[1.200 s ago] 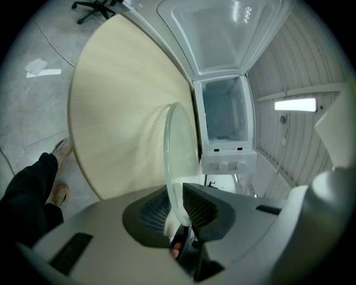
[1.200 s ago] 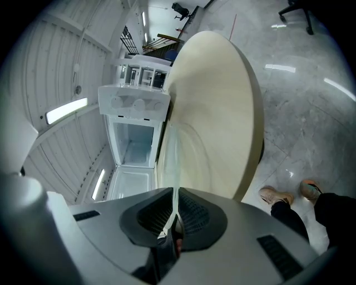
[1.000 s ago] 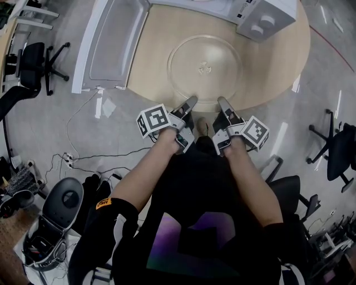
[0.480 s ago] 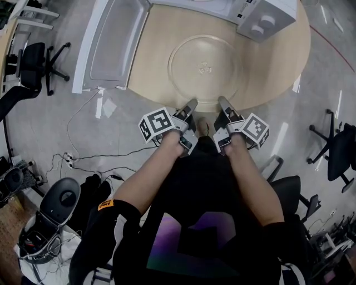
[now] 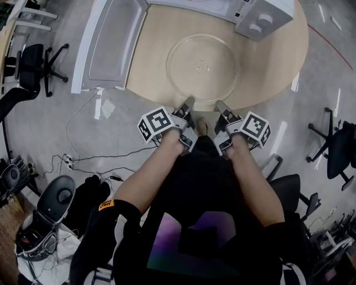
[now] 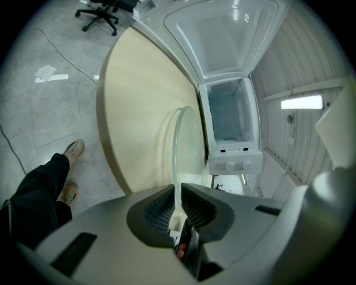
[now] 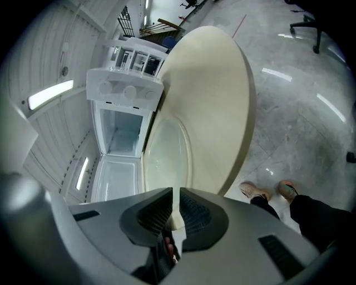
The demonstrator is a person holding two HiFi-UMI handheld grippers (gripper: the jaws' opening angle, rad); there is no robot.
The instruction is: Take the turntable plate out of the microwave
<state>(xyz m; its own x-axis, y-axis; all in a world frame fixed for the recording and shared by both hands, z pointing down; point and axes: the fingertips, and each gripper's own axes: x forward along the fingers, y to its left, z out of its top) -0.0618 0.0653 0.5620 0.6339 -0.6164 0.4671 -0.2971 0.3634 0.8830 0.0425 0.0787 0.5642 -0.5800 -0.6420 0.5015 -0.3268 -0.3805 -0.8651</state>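
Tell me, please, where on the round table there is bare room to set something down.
Bare wood lies left of the glass plate, up to the open microwave door, and a wider patch right of it, out to the table edge. The far side is crowded by the microwave.

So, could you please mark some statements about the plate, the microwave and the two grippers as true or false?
1. The glass plate lies on the table, outside the microwave. True.
2. The microwave door is closed. False: it stands open.
3. The left gripper and the right gripper each have the plate's near rim between their jaws. True; the left gripper's jaws have just been closing on it.
4. The microwave stands on the floor. False: it stands on the table's far side.
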